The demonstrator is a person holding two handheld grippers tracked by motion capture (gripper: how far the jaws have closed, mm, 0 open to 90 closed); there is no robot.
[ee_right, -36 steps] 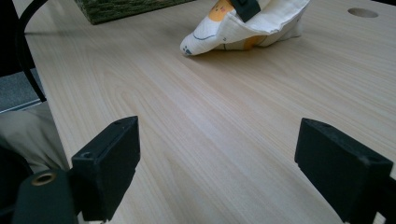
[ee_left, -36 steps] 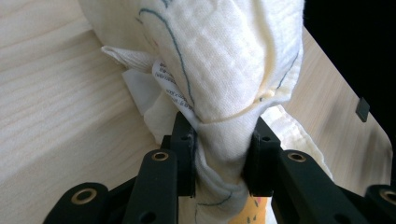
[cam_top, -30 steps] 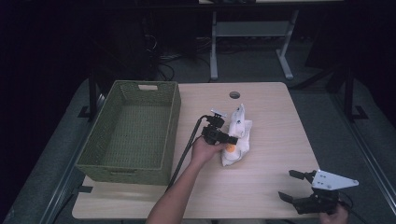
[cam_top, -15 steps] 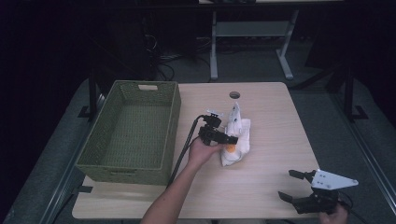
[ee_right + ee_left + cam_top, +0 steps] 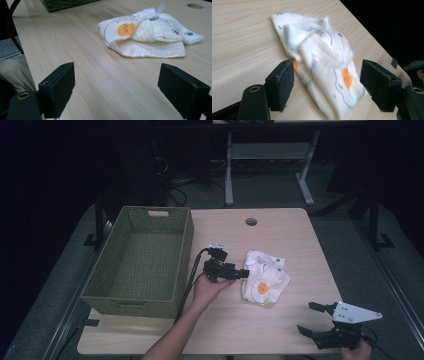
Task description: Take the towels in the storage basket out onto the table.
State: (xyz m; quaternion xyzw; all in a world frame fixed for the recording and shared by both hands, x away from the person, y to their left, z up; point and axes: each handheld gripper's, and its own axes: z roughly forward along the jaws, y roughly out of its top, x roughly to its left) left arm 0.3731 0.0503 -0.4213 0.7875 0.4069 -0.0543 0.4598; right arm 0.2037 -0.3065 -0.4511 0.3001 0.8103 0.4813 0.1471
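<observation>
Cloth (image 5: 265, 277) lies crumpled near table (image 5: 280, 230) middle, slightly toward right edge; cream, orange spots. Left gripper (image 5: 239, 274) just beside cloth's left side, jaws have just been opening, now spread wide, cloth ahead of them; pads look clear of it, though near one may brush fabric. Right gripper (image 5: 312, 320) by front right corner, jaws agape, nothing between. Basket (image 5: 182, 250) along left edge.

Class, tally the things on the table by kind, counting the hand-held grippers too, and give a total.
Woven green basket: 1
Folded printed cloth: 1
Hand-held grippers: 2, the left gripper beside the cloth, its jaws just opened, the cloth lying loose between them, and the right gripper near the table's front edge, jaws open
Total: 4
</observation>
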